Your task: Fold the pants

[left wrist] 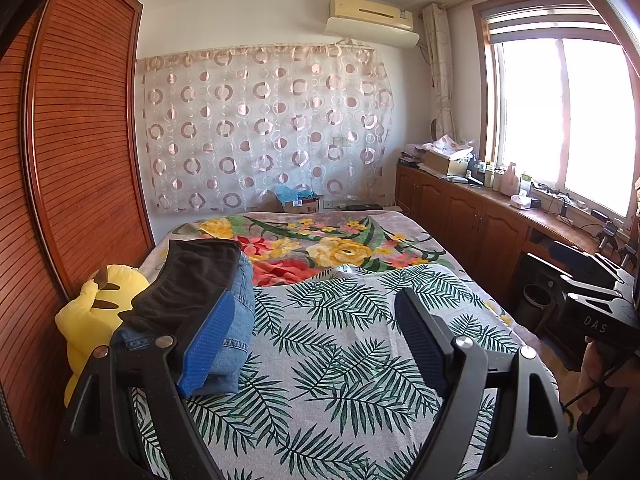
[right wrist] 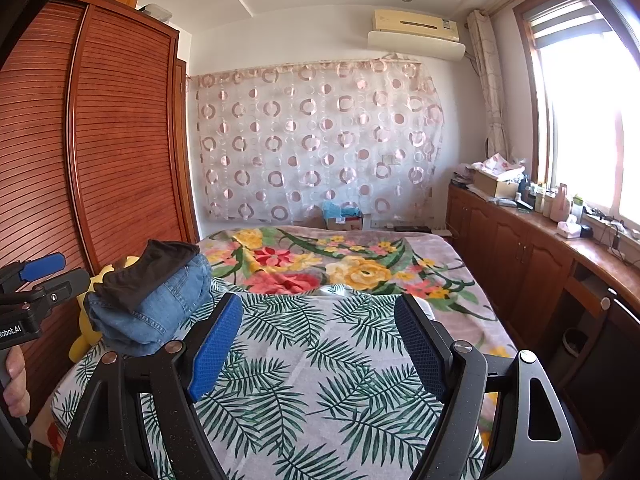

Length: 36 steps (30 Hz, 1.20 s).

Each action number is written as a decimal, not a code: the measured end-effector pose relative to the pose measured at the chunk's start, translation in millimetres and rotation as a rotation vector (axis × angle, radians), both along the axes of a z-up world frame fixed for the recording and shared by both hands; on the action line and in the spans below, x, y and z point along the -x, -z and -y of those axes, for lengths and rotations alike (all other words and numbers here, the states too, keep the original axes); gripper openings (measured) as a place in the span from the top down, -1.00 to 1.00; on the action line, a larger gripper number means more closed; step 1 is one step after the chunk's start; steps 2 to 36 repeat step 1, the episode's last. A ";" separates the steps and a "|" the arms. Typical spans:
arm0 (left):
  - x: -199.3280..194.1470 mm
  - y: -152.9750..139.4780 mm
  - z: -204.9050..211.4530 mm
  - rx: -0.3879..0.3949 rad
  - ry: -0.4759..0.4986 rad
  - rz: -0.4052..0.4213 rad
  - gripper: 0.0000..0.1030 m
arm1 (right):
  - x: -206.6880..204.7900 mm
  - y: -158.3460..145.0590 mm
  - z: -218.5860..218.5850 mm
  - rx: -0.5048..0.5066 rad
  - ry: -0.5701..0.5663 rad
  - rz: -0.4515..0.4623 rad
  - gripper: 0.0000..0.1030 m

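A stack of folded pants lies at the left edge of the bed: blue jeans (left wrist: pixel 236 320) with a dark folded pair (left wrist: pixel 192 276) on top. The stack shows in the right wrist view too, jeans (right wrist: pixel 160 304) under the dark pair (right wrist: pixel 152 268). My left gripper (left wrist: pixel 316 320) is open and empty above the palm-leaf cloth (left wrist: pixel 340 360), its left finger just in front of the stack. My right gripper (right wrist: pixel 318 324) is open and empty over the same cloth (right wrist: pixel 320 380), to the right of the stack. The left gripper (right wrist: pixel 44 276) shows at that view's left edge.
A yellow plush toy (left wrist: pixel 88 308) sits between the bed and the wooden wardrobe (left wrist: pixel 80 140) on the left. A floral blanket (left wrist: pixel 320 244) covers the far half of the bed. Wooden cabinets (left wrist: pixel 472 216) with clutter run along the right under the window.
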State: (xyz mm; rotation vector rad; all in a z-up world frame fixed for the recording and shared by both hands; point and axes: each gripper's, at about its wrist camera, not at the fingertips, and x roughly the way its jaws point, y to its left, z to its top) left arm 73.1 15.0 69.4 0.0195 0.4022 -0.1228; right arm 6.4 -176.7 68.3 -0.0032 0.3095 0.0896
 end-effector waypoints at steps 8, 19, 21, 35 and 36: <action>-0.6 0.3 0.5 -0.001 -0.001 0.000 -0.61 | 0.0 0.1 -0.2 0.000 0.001 0.000 -0.55; -0.6 0.3 0.5 -0.001 -0.001 0.000 -0.61 | 0.0 0.1 -0.2 0.000 0.001 0.000 -0.55; -0.6 0.3 0.5 -0.001 -0.001 0.000 -0.61 | 0.0 0.1 -0.2 0.000 0.001 0.000 -0.55; -0.6 0.3 0.5 -0.001 -0.001 0.000 -0.61 | 0.0 0.1 -0.2 0.000 0.001 0.000 -0.55; -0.6 0.3 0.5 -0.001 -0.001 0.000 -0.61 | 0.0 0.1 -0.2 0.000 0.001 0.000 -0.55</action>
